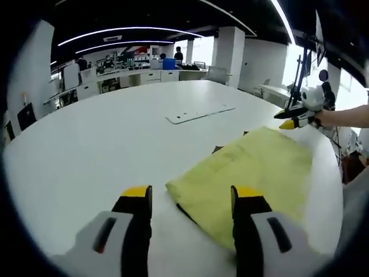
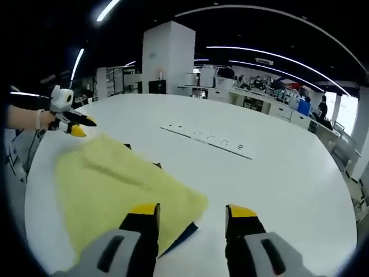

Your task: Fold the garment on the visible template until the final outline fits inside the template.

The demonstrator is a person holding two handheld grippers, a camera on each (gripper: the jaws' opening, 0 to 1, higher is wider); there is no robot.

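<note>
One yellow garment [image 1: 253, 173] folded on white table [image 1: 104, 150], two hand-held grippers, jaws apart.

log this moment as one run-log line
garment: yellow, folded, on white table | template: dark edge showing beneath | left gripper: open, empty | right gripper: open, empty

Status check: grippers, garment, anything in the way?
Left gripper and right gripper open, empty. Yellow garment lies folded on white table, dark template edge peeking out. Nothing blocking.
</note>
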